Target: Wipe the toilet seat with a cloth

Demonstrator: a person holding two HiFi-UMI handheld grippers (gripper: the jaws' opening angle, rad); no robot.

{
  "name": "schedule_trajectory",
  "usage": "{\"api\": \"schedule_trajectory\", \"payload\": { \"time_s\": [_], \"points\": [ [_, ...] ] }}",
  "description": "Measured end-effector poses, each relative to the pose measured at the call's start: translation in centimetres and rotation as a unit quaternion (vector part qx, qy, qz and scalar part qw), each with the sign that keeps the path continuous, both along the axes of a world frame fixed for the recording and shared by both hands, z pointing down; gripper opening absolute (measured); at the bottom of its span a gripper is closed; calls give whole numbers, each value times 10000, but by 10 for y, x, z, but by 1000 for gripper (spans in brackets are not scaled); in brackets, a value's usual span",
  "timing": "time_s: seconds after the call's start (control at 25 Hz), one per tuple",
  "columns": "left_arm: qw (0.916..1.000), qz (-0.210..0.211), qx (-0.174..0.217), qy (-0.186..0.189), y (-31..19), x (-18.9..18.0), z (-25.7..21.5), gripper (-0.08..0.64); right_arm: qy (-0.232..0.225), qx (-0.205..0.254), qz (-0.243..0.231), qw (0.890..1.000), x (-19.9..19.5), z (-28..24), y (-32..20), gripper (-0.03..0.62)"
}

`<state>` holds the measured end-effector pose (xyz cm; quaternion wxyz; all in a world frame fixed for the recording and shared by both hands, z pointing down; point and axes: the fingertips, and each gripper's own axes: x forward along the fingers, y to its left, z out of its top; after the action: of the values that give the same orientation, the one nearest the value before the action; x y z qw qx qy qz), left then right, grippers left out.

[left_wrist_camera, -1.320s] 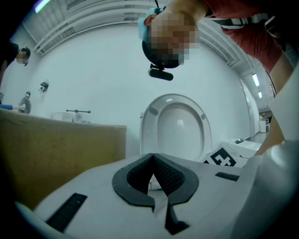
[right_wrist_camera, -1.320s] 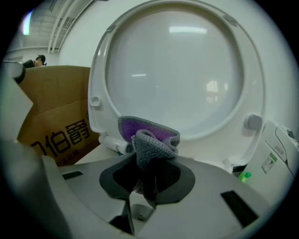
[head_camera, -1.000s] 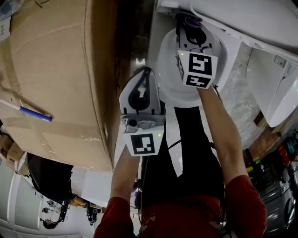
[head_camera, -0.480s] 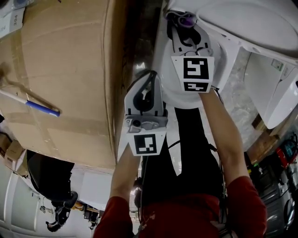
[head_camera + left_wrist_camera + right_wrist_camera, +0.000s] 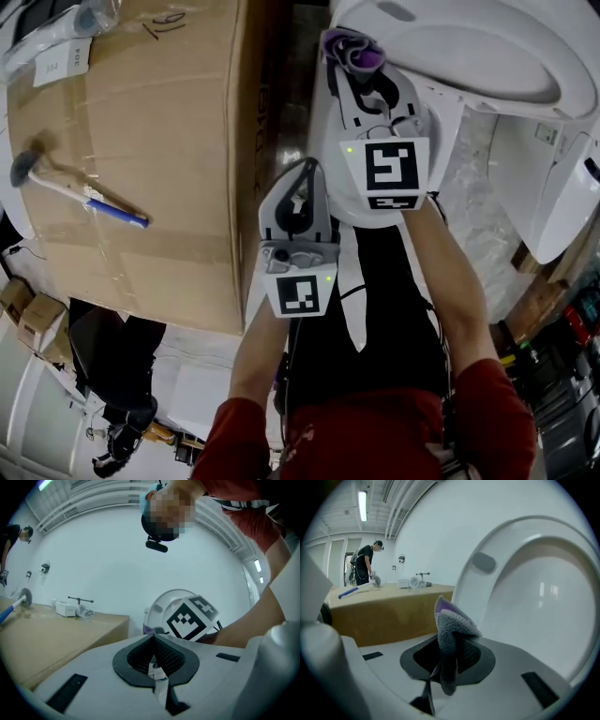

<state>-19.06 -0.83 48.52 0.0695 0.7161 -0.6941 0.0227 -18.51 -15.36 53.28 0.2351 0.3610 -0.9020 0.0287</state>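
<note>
A grey and purple cloth (image 5: 453, 620) is pinched upright in my right gripper (image 5: 450, 651), which is shut on it. In the head view that gripper (image 5: 361, 70) holds the cloth (image 5: 352, 49) at the left edge of the raised white toilet seat (image 5: 487, 47), above the bowl's rim (image 5: 339, 192). The seat's underside (image 5: 534, 597) with a grey bumper (image 5: 483, 562) fills the right gripper view. My left gripper (image 5: 307, 169) hangs lower and to the left, beside the bowl. It (image 5: 154, 641) is shut with nothing held.
A large cardboard box (image 5: 141, 141) stands close on the left, with a blue-handled tool (image 5: 89, 192) and small items lying on top. White panels (image 5: 562, 187) lean at the right. Another person (image 5: 363, 564) stands far behind the box.
Both grippers have risen. The right one, with the cloth, has gone up from over the bowl to the edge of the raised seat. The left one rose only a little.
</note>
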Motion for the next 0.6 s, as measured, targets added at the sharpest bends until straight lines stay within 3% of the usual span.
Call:
{"api": "schedule_trajectory", "payload": {
  "time_s": [0.12, 0.28, 0.4, 0.6],
  "points": [
    [10000, -4, 39, -25, -1, 2, -16, 12, -172, 184, 9, 9997, -2, -38, -4, 63],
    [9997, 12, 59, -242, 6, 6, -36, 12, -277, 751, -155, 9967, -2, -91, -9, 63],
    [9995, 83, 43, -306, 8, 15, -44, 12, -377, 712, -220, 9965, 4, -115, -10, 63],
    [9995, 83, 85, -308, 2, 20, -56, 12, -561, 1181, -244, 9911, 18, -156, -12, 63]
  ]
}}
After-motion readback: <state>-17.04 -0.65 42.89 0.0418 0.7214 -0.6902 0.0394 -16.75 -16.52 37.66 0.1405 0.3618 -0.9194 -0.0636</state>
